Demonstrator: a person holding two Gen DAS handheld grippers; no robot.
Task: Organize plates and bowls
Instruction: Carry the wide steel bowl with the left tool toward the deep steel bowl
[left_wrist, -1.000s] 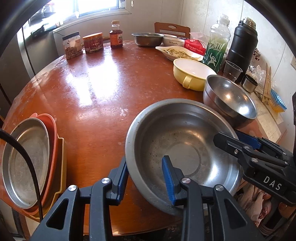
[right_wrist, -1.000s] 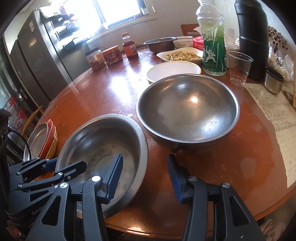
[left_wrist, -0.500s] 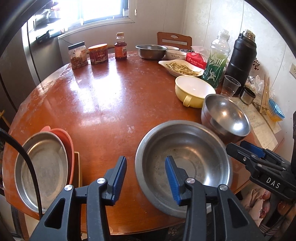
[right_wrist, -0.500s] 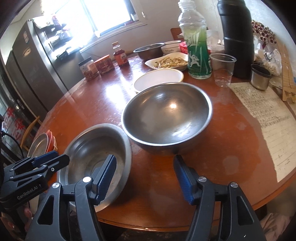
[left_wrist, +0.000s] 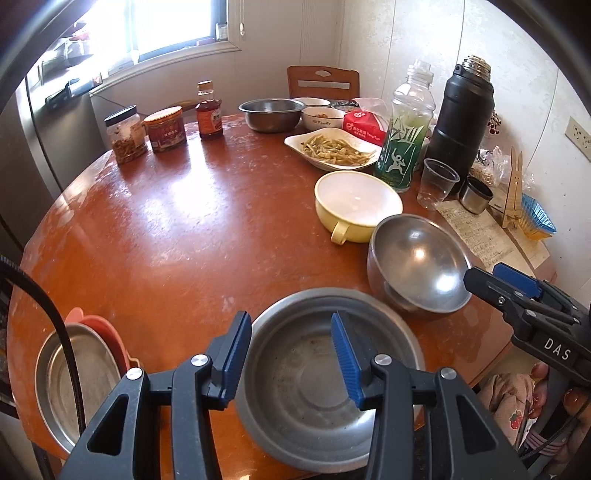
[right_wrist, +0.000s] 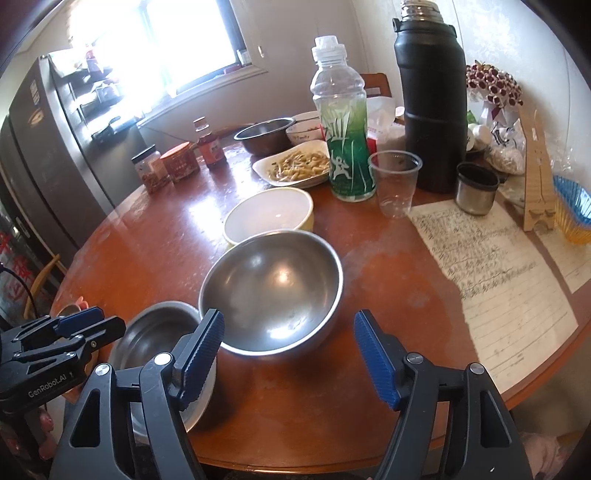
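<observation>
Left gripper (left_wrist: 288, 350) released, holding nothing — hovers over shallow steel basin (left_wrist: 325, 391) at near table (left_wrist: 166, 240) edge. Right gripper (right_wrist: 290, 354) jaws opening, empty — above deep steel bowl (right_wrist: 271, 291), just beside basin.

Near edge: we see the flat basin (left_wrist: 325, 384) on the worktop (left_wrist: 177, 236), the plate stack (left_wrist: 79, 376) to its left.
Right of basin: the round bowl (left_wrist: 417, 266) just beside it.
Behind round bowl: the handled bowl (left_wrist: 356, 205), then the food dish (left_wrist: 332, 149).
</observation>
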